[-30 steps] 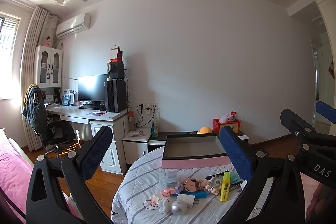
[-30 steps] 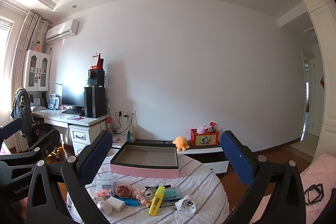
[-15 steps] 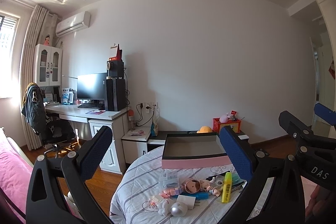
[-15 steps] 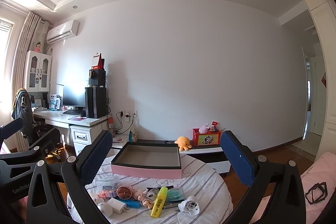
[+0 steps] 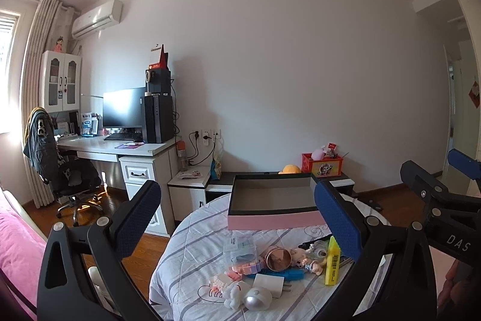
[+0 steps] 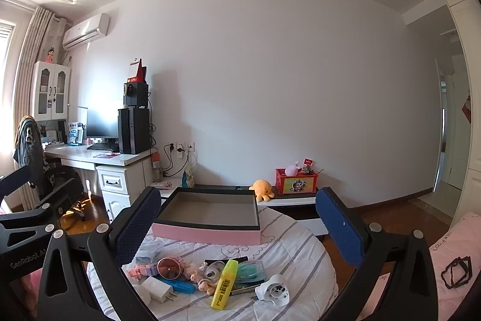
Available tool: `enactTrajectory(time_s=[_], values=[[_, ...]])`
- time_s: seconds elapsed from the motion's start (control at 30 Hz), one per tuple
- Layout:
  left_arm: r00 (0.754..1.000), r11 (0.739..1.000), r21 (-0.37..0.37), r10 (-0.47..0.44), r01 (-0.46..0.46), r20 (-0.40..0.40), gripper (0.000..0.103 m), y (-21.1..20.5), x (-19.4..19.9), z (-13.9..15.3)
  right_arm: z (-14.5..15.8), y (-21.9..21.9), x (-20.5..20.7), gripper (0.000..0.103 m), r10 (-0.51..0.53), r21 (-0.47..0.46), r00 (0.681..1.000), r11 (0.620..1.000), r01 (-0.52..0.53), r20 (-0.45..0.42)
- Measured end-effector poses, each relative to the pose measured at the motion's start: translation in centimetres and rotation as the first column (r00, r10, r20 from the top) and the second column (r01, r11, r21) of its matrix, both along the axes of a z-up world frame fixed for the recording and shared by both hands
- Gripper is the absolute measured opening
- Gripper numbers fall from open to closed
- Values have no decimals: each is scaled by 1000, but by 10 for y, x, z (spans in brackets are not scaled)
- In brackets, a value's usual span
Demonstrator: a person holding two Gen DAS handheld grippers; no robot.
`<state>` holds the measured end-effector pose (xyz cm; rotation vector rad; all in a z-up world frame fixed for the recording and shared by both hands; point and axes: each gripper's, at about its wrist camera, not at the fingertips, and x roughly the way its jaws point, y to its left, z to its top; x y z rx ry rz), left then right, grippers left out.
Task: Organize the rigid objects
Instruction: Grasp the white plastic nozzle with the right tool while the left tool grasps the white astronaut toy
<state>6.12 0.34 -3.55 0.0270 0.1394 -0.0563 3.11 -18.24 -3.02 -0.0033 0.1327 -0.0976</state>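
Note:
An empty pink box (image 5: pixel 272 208) (image 6: pixel 207 215) with a dark rim sits at the far side of a round table with a striped cloth (image 5: pixel 192 254) (image 6: pixel 297 248). In front of it lies a pile of small items: a yellow highlighter (image 5: pixel 332 263) (image 6: pixel 224 283), a white plug adapter (image 5: pixel 269 283) (image 6: pixel 159 292), a round copper tin (image 5: pixel 278 258) (image 6: pixel 169 268) and a blue pen (image 6: pixel 177 286). My left gripper (image 5: pixel 240 218) and right gripper (image 6: pixel 240 221) both hover open above the near side of the table, holding nothing.
A white desk (image 5: pixel 120 148) with a monitor and computer tower stands at the left, with an office chair (image 5: pixel 60 170). A low cabinet (image 6: pixel 288 200) behind the table carries an orange plush and a red box. Pink bedding (image 6: pixel 451 266) lies at the right.
Both grippers have tilted down and moved slightly closer to the table, so the pile of small items shows more fully. Nothing on the table has moved.

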Motion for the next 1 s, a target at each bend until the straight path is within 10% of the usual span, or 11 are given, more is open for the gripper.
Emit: enactTrajectory(time_s=[0.3,0.57,1.0], values=[[982,1000,-7,-31,31,-184,103,15,45,-64,-49,-13,40,103,-7,13,991,1000,9,-134],[908,996,24,-72,89,-412,103,1,79,-149,-113,-19,71,103,17,22,952,1000,-11,-306],[844,986,-54,-166,161,-510,103,2,113,-195,-159,-33,101,103,17,39,905,999,0,-424]])
